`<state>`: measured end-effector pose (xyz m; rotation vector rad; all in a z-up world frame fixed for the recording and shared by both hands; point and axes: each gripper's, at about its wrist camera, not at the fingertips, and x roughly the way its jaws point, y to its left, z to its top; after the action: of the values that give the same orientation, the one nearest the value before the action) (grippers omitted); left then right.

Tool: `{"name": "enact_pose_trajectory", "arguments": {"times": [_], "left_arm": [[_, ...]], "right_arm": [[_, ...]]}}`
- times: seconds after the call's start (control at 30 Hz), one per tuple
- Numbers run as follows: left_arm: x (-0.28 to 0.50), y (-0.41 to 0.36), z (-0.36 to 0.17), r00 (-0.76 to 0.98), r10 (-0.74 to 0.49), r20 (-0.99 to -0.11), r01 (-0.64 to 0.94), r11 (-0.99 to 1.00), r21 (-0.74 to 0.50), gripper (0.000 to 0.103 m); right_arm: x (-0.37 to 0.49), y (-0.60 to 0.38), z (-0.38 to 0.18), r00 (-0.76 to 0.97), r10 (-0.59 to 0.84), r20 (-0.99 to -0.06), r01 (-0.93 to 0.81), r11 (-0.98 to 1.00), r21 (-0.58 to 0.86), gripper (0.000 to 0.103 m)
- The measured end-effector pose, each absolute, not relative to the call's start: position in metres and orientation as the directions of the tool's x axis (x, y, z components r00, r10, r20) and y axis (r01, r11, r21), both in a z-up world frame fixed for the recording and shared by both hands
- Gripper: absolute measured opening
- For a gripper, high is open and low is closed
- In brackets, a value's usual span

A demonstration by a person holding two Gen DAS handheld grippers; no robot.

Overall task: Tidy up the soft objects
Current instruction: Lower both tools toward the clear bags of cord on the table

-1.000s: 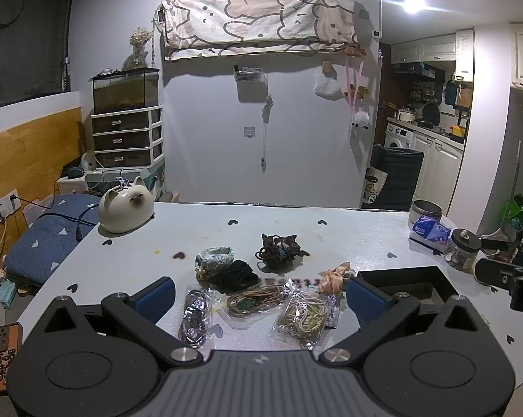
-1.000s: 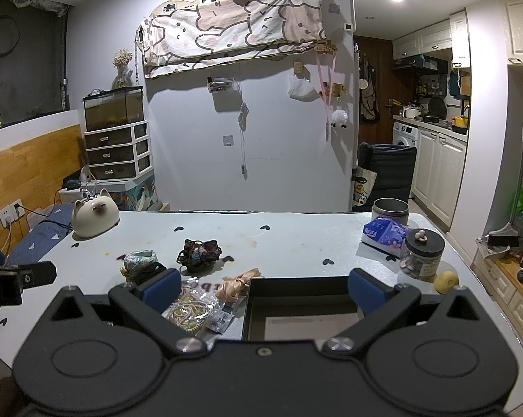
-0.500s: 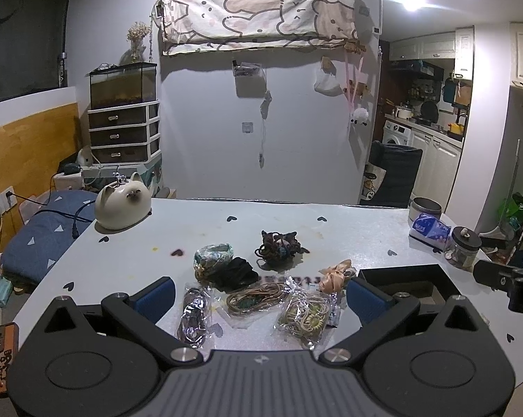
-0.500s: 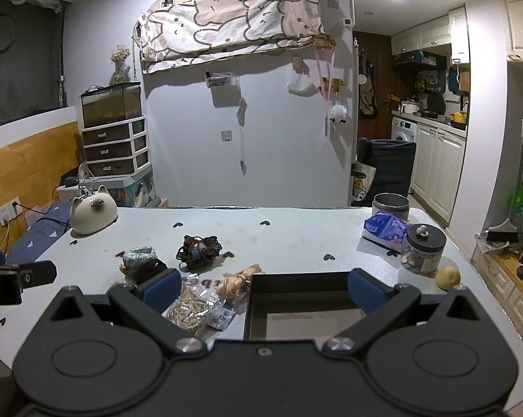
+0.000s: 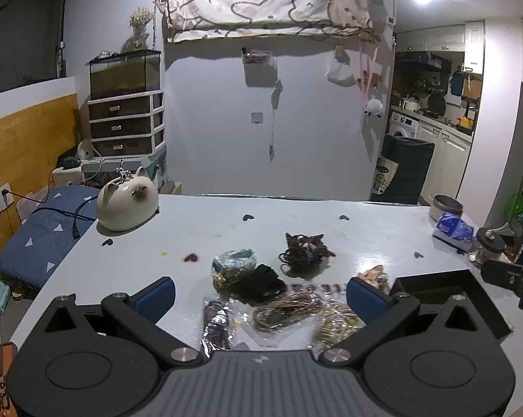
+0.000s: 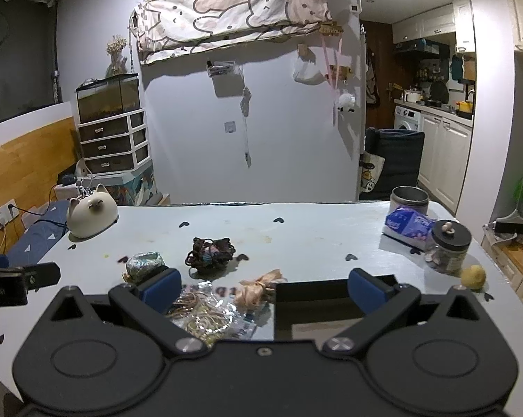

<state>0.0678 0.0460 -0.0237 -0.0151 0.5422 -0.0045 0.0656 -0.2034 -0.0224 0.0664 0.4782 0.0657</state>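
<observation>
From my end the table (image 5: 365,229) looks like a smooth, slightly glossy pale surface; you can see light bouncing off it near the middle. The cat-shaped pot (image 5: 127,205) has that shiny glazed ceramic look. The little bags (image 6: 205,312) holding hair ties are crinkly clear plastic, very reflective. The dark tangle of hair ties (image 5: 304,252) looks like matt elastic cord, and the beige scrunchie (image 6: 259,285) reads as soft cloth. The tray (image 6: 331,299) is matt black. The jar (image 6: 447,248) looks like clear glass with a dark matt lid, and the tin (image 6: 409,199) behind it like dull metal.
</observation>
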Motion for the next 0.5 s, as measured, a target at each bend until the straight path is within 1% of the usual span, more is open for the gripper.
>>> {"name": "enact_pose_trajectory", "arguments": {"times": [0.23,0.5], "left_arm": [[0.101,0.074,-0.037,0.834,-0.013,-0.552,0.006,1.0,-0.014,0.103],[0.14,0.097,-0.068,0.789,-0.032,-0.614,0.027,0.999,-0.018,0.103]], "right_arm": [[0.096,-0.177,-0.024,0.876,0.065,-0.477,-0.029,0.996,0.083,0.103],[0.139,-0.153,-0.029,0.861,0.029,-0.507,-0.003,0.999,0.053,0.103]]}}
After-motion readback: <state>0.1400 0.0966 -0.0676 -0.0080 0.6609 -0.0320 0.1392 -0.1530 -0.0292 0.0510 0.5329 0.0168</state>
